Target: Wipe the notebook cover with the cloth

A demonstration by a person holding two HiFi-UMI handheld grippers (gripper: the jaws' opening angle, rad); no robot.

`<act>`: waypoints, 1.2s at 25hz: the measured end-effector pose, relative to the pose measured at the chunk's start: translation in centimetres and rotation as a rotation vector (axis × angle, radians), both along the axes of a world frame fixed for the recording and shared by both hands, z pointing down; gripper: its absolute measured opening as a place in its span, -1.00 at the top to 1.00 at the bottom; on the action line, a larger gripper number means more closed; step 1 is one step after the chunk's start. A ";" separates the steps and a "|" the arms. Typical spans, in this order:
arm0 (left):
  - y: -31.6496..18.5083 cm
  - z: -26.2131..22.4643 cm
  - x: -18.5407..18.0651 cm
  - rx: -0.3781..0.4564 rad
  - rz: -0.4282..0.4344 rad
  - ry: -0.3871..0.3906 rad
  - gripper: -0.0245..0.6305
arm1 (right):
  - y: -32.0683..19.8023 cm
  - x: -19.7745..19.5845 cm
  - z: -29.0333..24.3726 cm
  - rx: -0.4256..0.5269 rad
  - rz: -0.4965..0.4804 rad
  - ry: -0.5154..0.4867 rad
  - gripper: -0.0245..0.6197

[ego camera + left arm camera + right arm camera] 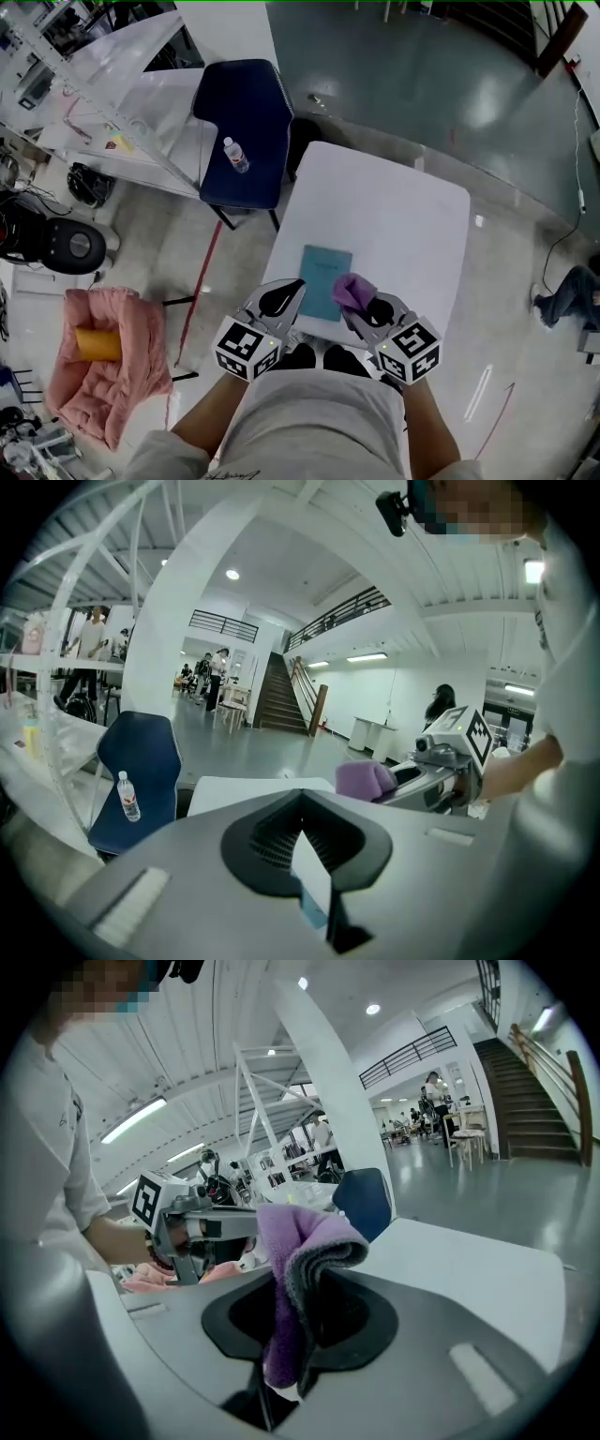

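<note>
From the head view: white table [412, 216] with a teal notebook [325, 272] lying flat near its front edge, cover up. Right gripper [367, 307] clamped on a folded purple cloth [352, 291], held at the notebook's right edge; touching the cover or just above it, not clear. Left gripper [298, 285] at the notebook's left edge, jaws pressed together at the tips, holding nothing.

Only in the right gripper view: cloth draped over and down between the jaws, grey inner layer showing at the fold, the other gripper just beyond it. Only in the left gripper view: a sliver of white table and a bit of teal notebook through the slit behind the closed tips, the cloth-bearing gripper off to the right.

Plainest from above: blue chair [248, 131] just beyond the table's far left corner, water bottle [235, 155] on its seat. Pink padded fabric [108, 361] heaped at lower left with an orange roll [97, 344] on it. White benches with a metal frame [112, 84] at upper left.

Large hall, glossy grey-green floor [422, 84]. In the gripper views alone: white pillar, staircase, balcony railing, ceiling lights, people standing far back.

Notebook's near edge covered by the two grippers. Seated person [567, 295] at the right edge, cut off by the frame. Small mark on the cover too small to read.
</note>
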State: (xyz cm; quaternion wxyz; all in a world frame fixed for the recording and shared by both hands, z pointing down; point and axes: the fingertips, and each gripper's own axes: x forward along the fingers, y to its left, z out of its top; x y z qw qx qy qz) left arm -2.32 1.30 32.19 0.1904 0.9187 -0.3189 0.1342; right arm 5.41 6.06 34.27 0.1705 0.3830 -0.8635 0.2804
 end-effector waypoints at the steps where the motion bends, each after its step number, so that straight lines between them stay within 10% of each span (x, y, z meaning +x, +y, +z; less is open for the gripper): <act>1: 0.0 -0.2 0.1 -0.003 0.000 0.010 0.93 | 0.0 0.0 -0.2 0.007 -0.002 -0.001 0.60; 30: -0.7 -1.9 2.0 0.077 0.015 0.015 0.93 | -1.7 -0.6 -1.3 0.078 -0.032 -0.055 0.61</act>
